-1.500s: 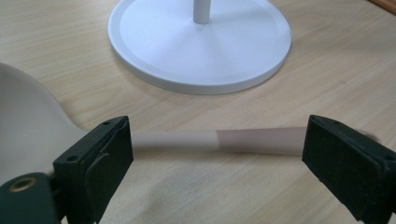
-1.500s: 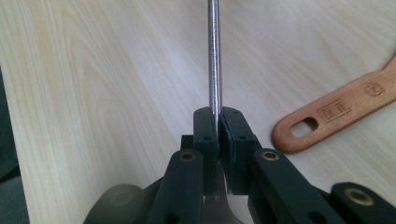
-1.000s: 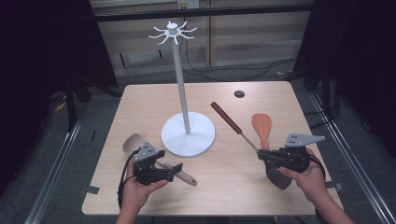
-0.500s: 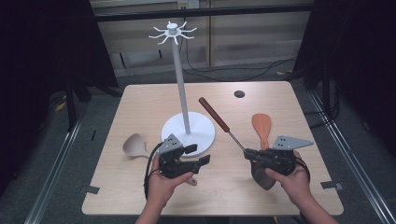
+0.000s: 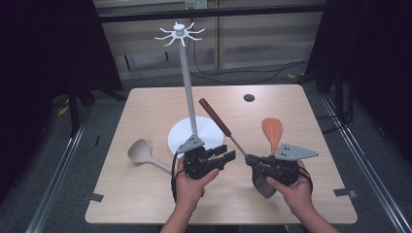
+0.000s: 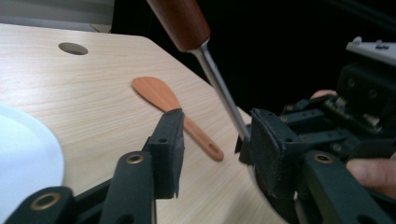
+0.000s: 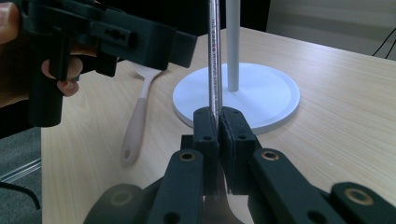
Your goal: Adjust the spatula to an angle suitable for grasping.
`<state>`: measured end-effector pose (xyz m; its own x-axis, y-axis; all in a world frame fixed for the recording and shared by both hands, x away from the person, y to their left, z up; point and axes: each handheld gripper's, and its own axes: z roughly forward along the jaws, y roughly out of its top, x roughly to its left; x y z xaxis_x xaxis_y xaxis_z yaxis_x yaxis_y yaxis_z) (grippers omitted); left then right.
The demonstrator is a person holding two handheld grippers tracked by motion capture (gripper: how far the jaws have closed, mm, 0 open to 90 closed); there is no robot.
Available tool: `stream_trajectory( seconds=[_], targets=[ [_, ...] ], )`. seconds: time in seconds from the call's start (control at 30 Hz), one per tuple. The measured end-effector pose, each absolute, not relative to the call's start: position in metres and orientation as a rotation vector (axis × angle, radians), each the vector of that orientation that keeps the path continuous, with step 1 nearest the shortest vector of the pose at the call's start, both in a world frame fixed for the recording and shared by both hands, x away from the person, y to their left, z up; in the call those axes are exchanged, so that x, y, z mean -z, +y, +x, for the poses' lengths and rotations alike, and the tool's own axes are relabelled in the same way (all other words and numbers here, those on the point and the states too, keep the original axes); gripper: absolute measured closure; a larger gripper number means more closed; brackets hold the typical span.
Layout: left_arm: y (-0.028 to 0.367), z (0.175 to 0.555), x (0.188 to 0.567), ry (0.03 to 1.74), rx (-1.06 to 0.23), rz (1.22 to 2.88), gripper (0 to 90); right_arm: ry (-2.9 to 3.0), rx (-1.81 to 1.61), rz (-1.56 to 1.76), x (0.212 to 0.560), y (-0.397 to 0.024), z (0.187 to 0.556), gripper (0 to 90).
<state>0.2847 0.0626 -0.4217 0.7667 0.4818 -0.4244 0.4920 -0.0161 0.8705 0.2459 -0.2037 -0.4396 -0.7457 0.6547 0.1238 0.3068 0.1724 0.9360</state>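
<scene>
Tongs in the person's right hand (image 5: 248, 158) clamp the thin metal shaft of a long utensil with a dark red-brown wooden handle (image 5: 214, 116), holding it slanted above the tabletop (image 5: 145, 204) so the handle rises up and away toward the white stand (image 5: 187, 77). In the right gripper view the two black pads press tight on the shiny shaft (image 7: 215, 56), which runs straight up in front of the stand's pole and round white base (image 7: 271, 98). The left tongs (image 5: 228, 154) sit just beside that shaft, near the right pair, jaws half apart and just now closing; the left gripper view shows the shaft (image 6: 224, 93) passing behind the near edge of one pad (image 6: 273, 154), and I cannot tell whether it touches, while the other pad (image 6: 169, 140) stands clear of it. An orange wooden spatula (image 5: 272, 132) lies flat on the tabletop just beyond the right hand. A pale beige ladle (image 5: 143, 153) lies to the left of the base, its handle running toward the left hand. A small dark hole (image 5: 248, 97) marks the far side of the tabletop.
</scene>
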Motion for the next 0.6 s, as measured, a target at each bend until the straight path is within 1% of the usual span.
stream_trajectory(
  seconds=[0.07,0.1,0.27,0.33,0.37,0.43,0.6],
  targets=[
    [0.061,0.285,0.422,0.793,0.013,1.627,58.6,2.138,-1.592,0.912,0.44,-0.202,0.246,85.8],
    [0.059,0.284,0.422,0.794,0.035,1.603,59.7,2.139,-1.597,0.909,0.441,-0.2,0.246,85.8],
    [0.054,0.282,0.421,0.797,0.032,1.567,64.6,2.124,-1.6,0.881,0.44,-0.193,0.244,85.8],
    [0.054,0.282,0.421,0.798,0.024,1.563,70.7,2.116,-1.599,0.871,0.44,-0.191,0.243,85.8],
    [0.056,0.282,0.422,0.804,0.021,1.538,76.4,2.1,-1.614,0.866,0.439,-0.19,0.242,85.8],
    [0.056,0.283,0.424,0.804,0.053,1.505,79.4,2.078,-1.622,0.869,0.438,-0.191,0.241,85.8],
    [0.052,0.281,0.424,0.81,0.037,1.489,78.0,2.046,-1.623,0.878,0.438,-0.189,0.239,85.8]
  ],
)
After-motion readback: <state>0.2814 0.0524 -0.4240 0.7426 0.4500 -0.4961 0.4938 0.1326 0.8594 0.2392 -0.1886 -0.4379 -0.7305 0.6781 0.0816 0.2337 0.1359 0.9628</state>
